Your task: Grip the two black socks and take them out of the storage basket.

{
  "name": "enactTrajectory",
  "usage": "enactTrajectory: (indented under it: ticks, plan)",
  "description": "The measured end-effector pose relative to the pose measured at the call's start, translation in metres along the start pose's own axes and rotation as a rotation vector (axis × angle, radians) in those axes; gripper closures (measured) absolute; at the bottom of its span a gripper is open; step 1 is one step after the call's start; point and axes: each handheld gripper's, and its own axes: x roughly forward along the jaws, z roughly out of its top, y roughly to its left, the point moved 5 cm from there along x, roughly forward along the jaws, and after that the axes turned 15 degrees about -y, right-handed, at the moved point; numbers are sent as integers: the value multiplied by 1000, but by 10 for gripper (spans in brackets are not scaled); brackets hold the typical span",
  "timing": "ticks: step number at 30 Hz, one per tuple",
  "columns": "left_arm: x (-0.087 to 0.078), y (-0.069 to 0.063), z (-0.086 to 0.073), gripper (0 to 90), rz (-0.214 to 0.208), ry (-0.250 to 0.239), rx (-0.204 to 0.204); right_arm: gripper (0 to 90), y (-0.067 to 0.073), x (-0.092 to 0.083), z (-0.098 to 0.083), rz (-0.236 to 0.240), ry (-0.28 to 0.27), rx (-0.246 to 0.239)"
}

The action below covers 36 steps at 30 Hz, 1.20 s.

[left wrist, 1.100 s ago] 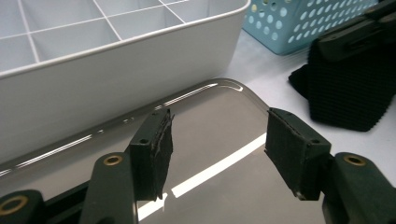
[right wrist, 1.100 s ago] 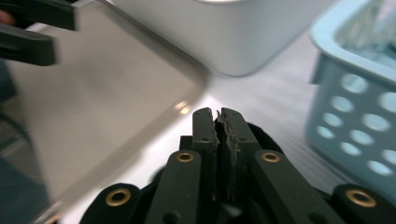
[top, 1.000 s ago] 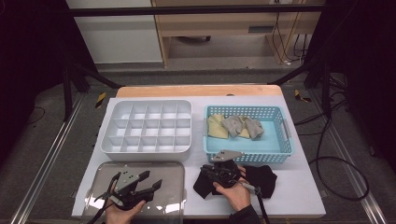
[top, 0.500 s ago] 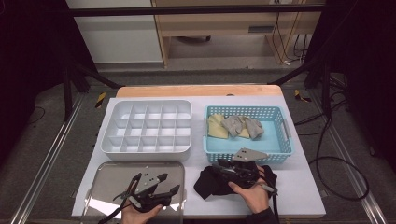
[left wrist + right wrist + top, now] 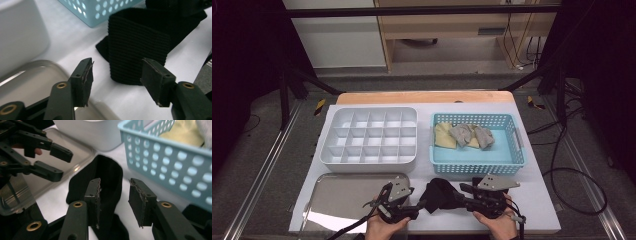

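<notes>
Black ribbed knit sock [image 5: 441, 195] lying crumpled on the white table [image 5: 537, 200], at six o'clock from the light-blue perforated plastic basket [image 5: 476, 161]. Left gripper [image 5: 116, 78] spread, nothing pinched, jaws lately narrowing, sock just ahead. Right gripper [image 5: 114, 195] parted, jaws lately widening, above the sock, pads apart from it.

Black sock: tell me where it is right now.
In the high view the black sock lies on the table's near edge, between the left gripper and right gripper, just in front of the blue basket.

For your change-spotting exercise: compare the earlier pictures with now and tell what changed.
The left gripper moved right from over the tray to the black sock. The right gripper moved right and its jaws have been opening, sock not pinched. Basket and divider box stayed put.
</notes>
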Motion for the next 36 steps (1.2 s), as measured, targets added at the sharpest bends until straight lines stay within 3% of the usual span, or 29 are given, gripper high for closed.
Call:
enactTrajectory:
  ticks: [10,18,21,25,29,32,36]
  plan:
    - [20,-8,-11,540,-23,33,-19,639,-3,-8,-18,4,32,27]
    - [24,-6,-15,804,-24,52,-49,835,-3,-5,-30,37,85,58]
    - [17,-7,-8,824,-34,27,-50,883,-3,-7,-28,51,86,72]
    - [-6,-11,8,826,-65,-11,-63,885,-3,-14,-21,51,67,70]
    - [-28,-15,18,824,-105,9,-90,883,-8,-20,-12,49,55,95]
    - [-31,-13,17,821,-84,33,-92,871,-13,-14,-7,36,63,92]
    - [-20,-1,10,820,-34,48,-96,853,-22,8,-5,-8,95,69]
